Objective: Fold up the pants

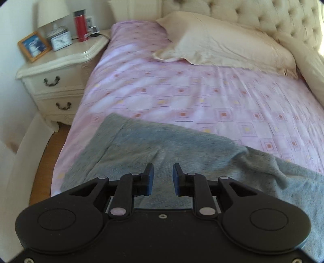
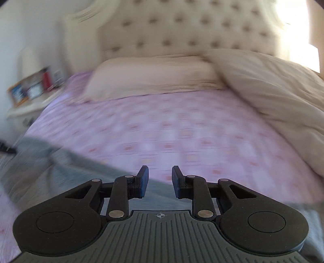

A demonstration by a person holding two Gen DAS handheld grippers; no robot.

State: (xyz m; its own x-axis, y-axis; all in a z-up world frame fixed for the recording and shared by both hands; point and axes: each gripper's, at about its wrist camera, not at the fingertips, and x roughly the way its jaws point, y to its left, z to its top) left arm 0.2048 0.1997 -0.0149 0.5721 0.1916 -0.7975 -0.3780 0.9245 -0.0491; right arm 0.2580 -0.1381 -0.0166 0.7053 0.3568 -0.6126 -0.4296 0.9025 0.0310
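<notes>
Pants [image 1: 162,153] on bed [image 1: 182,91], before pillow [image 1: 222,48]

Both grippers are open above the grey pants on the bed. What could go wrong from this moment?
1. Neither the left gripper nor the right gripper holds the grey pants, so the loose fabric may stay bunched at the ridge.
2. The pants reach the bed's near left edge and might slide off.
3. A closing gripper could also pinch the pink sheet.

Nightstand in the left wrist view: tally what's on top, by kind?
Picture frame: 1
Small clock: 1
Red bottle: 1
Lamp: 1
Small boxes or gadgets behind the bottle: about 2, too small to identify
Total: about 6, all on the nightstand
</notes>
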